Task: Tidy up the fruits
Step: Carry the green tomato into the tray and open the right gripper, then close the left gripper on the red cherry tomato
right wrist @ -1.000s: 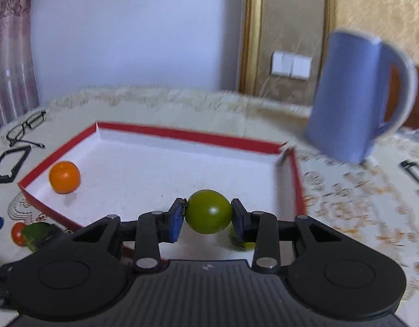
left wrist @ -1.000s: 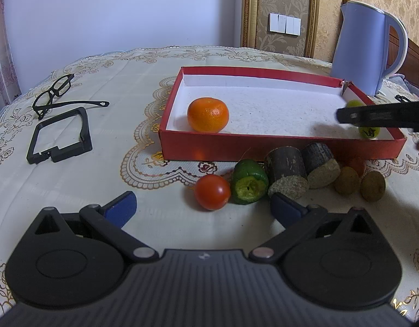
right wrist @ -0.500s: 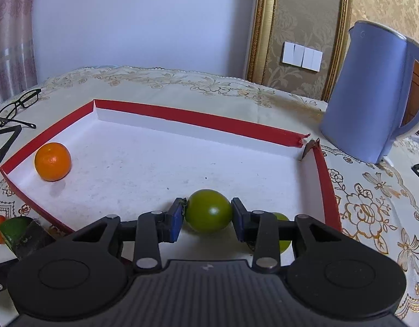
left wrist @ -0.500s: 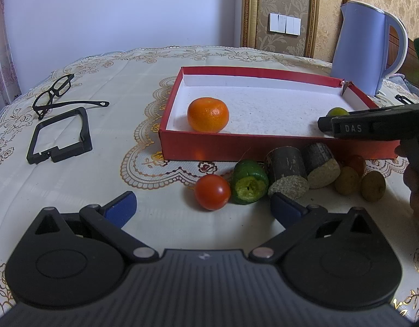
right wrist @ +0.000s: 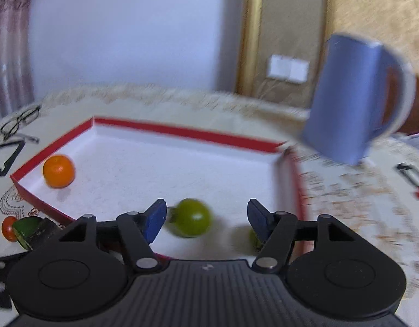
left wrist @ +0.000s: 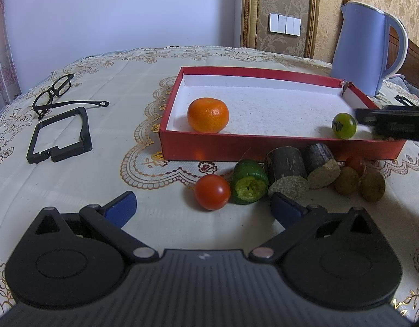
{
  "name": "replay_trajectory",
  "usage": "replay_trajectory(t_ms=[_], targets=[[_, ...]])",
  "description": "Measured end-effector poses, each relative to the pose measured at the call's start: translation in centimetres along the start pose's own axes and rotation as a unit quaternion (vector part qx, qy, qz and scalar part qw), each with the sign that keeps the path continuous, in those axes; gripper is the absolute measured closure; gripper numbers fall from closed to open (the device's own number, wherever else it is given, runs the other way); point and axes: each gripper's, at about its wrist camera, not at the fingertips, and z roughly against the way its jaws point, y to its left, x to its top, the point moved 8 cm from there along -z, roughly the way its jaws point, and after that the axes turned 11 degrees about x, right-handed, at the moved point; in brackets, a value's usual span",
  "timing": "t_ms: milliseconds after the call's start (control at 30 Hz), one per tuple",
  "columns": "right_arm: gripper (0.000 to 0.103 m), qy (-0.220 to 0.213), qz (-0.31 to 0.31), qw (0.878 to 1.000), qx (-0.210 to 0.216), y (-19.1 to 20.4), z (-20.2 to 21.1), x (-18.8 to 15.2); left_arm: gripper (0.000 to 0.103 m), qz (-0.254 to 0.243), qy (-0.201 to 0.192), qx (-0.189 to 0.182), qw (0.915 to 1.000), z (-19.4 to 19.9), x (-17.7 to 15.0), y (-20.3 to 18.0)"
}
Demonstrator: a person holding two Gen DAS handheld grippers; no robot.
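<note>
A red box (left wrist: 264,147) with a white floor holds an orange (left wrist: 208,114) at its left and a green tomato (left wrist: 344,125) at its right front. My right gripper (right wrist: 206,218) is open just behind that green tomato (right wrist: 191,217), which lies loose on the box floor (right wrist: 155,169). A second green fruit (right wrist: 253,237) peeks out behind its right finger. My left gripper (left wrist: 202,208) is open and empty, low over the cloth, just in front of a red tomato (left wrist: 212,192) and a cut green fruit (left wrist: 249,182).
Two dark cut cylinders (left wrist: 287,171) and brown round fruits (left wrist: 359,182) lie in front of the box. A blue kettle (left wrist: 369,46) stands at the back right. Glasses (left wrist: 55,92) and a black frame (left wrist: 59,136) lie on the left.
My right gripper has opened and let go of the green tomato, which now lies on the box floor. The right view is blurred by motion. The left gripper has not moved.
</note>
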Motion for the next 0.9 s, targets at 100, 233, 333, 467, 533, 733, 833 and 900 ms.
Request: replay_trajectory(t_ms=[100,233,333,467,533,733,833,900], targets=[[0.038,-0.033,-0.023,0.997,-0.064,-3.2,3.2,-0.7,0.000,0.008,-0.002,-0.006,0.9999,0.1,0.1,0.2],[0.038,-0.046,-0.108,0.987,-0.109,-9.5,5.4,-2.9,0.000,-0.010,-0.015,-0.017,0.9997,0.6,0.0,0.5],[0.038,-0.034,-0.169,0.977,-0.123,-13.0,5.5,-4.5,0.000,-0.051,-0.041,-0.010,0.9978,1.4,0.0,0.0],[0.038,-0.032,-0.194,0.973,-0.119,-13.9,5.6,-5.1,0.007,-0.123,-0.097,0.027,0.9872,2.3,0.1,-0.6],[0.038,-0.029,-0.177,0.976,-0.125,-13.4,5.6,-5.1,0.016,-0.126,-0.087,0.012,0.9881,1.9,0.0,-0.7],[0.038,-0.011,-0.178,0.976,-0.123,-13.2,4.8,-5.6,0.050,-0.090,-0.059,-0.082,0.9907,1.1,0.1,-0.3],[0.037,-0.009,-0.180,0.976,-0.124,-13.3,4.8,-5.7,0.067,-0.092,-0.064,-0.095,0.9891,1.4,-0.2,-0.4],[0.036,-0.006,-0.178,0.976,-0.127,-13.3,4.7,-5.7,0.069,-0.098,-0.071,-0.087,0.9889,1.5,-0.2,-0.5]])
